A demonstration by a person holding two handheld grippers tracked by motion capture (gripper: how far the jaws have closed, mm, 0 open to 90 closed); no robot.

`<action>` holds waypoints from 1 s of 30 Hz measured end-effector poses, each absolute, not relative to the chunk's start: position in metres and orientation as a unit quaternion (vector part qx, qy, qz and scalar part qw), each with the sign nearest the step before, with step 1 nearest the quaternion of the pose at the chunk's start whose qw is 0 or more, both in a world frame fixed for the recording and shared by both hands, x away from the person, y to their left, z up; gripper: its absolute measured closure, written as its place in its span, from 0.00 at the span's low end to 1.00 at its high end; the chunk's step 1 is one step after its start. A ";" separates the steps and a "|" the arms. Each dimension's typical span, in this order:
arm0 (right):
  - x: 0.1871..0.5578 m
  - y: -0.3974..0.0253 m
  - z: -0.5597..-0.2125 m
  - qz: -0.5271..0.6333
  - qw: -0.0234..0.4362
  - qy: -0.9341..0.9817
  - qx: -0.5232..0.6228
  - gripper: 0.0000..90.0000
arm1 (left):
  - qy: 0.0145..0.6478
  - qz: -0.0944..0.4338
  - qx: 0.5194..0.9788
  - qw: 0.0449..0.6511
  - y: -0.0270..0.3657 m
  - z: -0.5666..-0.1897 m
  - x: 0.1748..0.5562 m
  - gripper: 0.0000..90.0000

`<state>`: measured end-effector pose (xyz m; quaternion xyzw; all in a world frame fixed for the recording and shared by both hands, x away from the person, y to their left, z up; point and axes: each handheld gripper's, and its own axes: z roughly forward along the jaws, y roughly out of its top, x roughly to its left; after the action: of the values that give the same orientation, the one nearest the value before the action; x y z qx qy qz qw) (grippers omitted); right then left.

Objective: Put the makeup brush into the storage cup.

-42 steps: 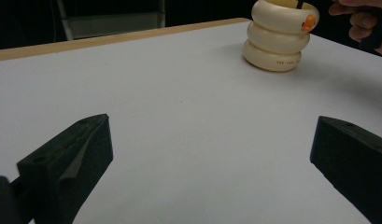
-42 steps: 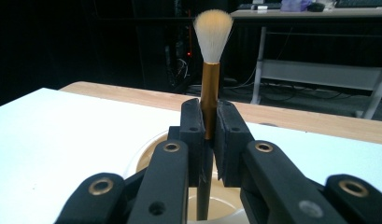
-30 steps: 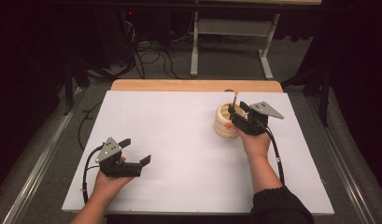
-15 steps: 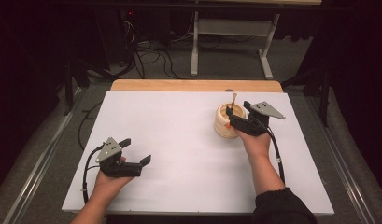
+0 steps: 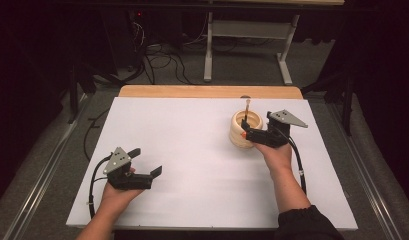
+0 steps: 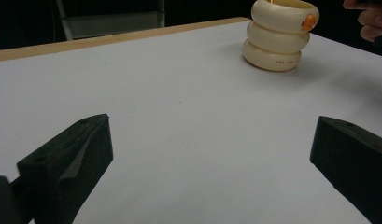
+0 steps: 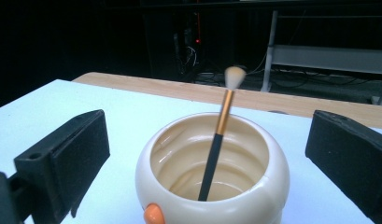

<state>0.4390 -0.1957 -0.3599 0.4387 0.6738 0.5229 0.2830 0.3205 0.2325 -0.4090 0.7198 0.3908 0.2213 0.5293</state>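
Right hand-held gripper [image 5: 248,134] hangs wide open beside the cream ringed holder [image 5: 244,129]; its own view shows the brush [image 7: 217,142] leaning inside. Left hand-held gripper [image 5: 144,162] gapes empty over the white surface [image 5: 192,150].

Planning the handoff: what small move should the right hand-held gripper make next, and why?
Probably ease back: the right hand-held gripper stands open around the cream ringed ceramic holder, and the black-handled makeup brush already stands inside, free of both jaws.

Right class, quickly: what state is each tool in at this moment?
Left tool: open, holding nothing, jaws wide over bare table.
Right tool: open, holding nothing, beside the cream holder.
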 end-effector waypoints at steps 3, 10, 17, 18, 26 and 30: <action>0.437 -0.196 -0.359 0.523 0.283 0.674 0.438 0.01 | 0.393 0.220 0.718 0.531 0.232 -0.409 0.321 0.00; 0.429 -0.197 -0.360 0.526 0.278 0.679 0.430 0.01 | 0.392 0.221 0.720 0.527 0.232 -0.410 0.322 0.00; 0.418 -0.201 -0.363 0.533 0.271 0.680 0.423 0.01 | 0.391 0.224 0.724 0.522 0.230 -0.410 0.323 0.00; 0.416 -0.202 -0.364 0.531 0.271 0.683 0.422 0.01 | 0.392 0.223 0.724 0.522 0.229 -0.410 0.323 0.00; 0.398 -0.211 -0.372 0.527 0.272 0.689 0.416 0.01 | 0.392 0.222 0.728 0.518 0.228 -0.411 0.323 0.00; 0.388 -0.217 -0.375 0.530 0.273 0.689 0.412 0.01 | 0.392 0.222 0.727 0.518 0.227 -0.411 0.323 0.00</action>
<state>0.3881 -0.2165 -0.3751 0.4124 0.6887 0.5302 0.2729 0.3226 0.2271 -0.4113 0.7272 0.3922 0.2221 0.5177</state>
